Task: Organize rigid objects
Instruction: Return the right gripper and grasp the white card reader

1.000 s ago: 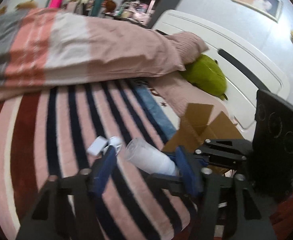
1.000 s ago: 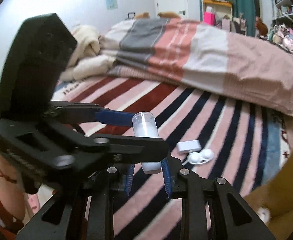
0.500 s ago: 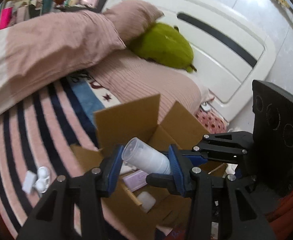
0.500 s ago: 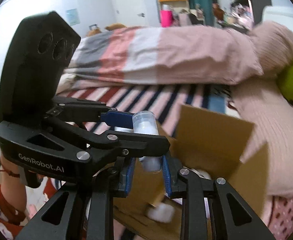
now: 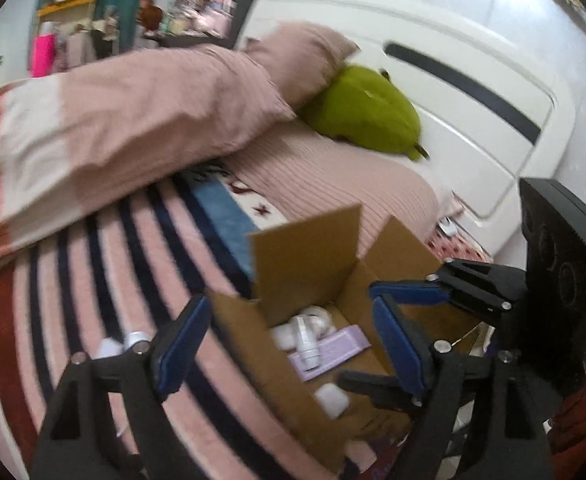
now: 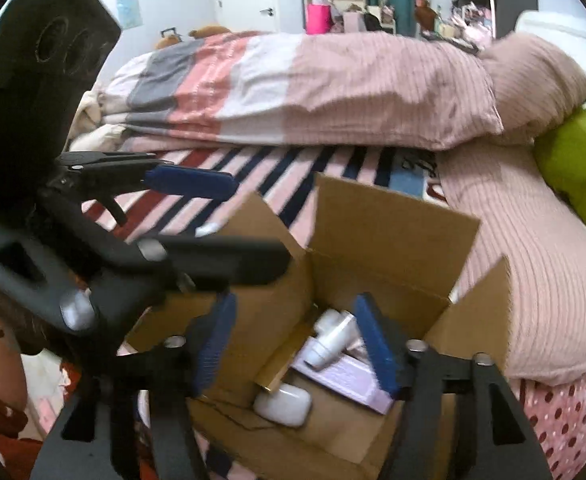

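Note:
An open cardboard box (image 5: 305, 248) (image 6: 393, 220) sits on the striped bed cover. Inside it a white bottle (image 5: 307, 338) (image 6: 333, 338) lies loose on a purple flat box (image 5: 333, 350) (image 6: 353, 380), with a small white case (image 5: 333, 400) (image 6: 283, 400) nearer me. My left gripper (image 5: 289, 344) hovers over the box, its jaws opening, nothing between the blue pads. My right gripper (image 6: 297, 346) is also above the box, jaws opening and empty. The left gripper (image 6: 213, 220) shows at the left of the right wrist view.
Two small white items (image 5: 123, 344) lie on the striped cover left of the box. A folded pink duvet (image 6: 313, 92), a pink pillow (image 5: 301, 56) and a green plush (image 5: 365, 112) lie behind, against the white headboard (image 5: 453, 92).
Both grippers carried the white bottle together from over the striped cover to above the box. Their jaws have opened, and the bottle now lies inside the box.

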Demonstrator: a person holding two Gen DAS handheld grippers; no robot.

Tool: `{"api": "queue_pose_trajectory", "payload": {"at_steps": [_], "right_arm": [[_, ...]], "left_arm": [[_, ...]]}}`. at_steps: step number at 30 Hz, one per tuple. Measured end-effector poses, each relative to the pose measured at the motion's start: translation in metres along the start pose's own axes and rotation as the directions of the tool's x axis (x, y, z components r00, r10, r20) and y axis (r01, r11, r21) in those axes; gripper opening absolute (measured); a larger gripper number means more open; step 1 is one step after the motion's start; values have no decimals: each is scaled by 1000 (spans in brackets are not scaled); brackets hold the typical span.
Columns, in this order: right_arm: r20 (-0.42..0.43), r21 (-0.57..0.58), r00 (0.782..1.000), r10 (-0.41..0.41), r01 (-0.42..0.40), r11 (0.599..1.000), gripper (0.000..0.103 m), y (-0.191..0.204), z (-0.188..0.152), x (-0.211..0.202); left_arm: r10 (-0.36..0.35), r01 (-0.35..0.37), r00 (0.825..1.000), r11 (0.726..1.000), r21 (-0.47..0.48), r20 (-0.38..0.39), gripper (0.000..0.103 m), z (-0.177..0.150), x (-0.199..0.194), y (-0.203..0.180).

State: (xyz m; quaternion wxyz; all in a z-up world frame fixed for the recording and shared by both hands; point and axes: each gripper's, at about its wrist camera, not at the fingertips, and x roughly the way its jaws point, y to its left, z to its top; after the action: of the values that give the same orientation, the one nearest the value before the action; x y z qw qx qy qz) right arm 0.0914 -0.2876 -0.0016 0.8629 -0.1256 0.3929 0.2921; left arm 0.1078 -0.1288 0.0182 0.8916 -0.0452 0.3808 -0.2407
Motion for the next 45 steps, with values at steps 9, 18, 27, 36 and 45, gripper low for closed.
{"api": "queue_pose_trajectory", "payload": {"at_steps": [9, 18, 27, 36, 45], "right_arm": [[61, -116, 985, 164, -156, 981, 82, 95, 38, 6], [-76, -124, 977, 197, -205, 971, 82, 176, 37, 99], [-82, -11, 996, 17, -18, 1000, 82, 141, 29, 204], [-61, -129, 993, -98, 89, 988, 55, 135, 38, 262], [-26, -164, 999, 28, -32, 986, 54, 156, 34, 212]], "left_arm": [[199, -182, 974, 972, -150, 112, 82, -52, -85, 96], [268, -239, 961, 928, -286, 68, 82, -125, -99, 173], [249, -227, 968, 911, -343, 20, 82, -158, -82, 204], [245, -226, 970, 902, -367, 5, 82, -162, -77, 214], [188, -164, 981, 923, -348, 37, 82, -150, -86, 199]]}}
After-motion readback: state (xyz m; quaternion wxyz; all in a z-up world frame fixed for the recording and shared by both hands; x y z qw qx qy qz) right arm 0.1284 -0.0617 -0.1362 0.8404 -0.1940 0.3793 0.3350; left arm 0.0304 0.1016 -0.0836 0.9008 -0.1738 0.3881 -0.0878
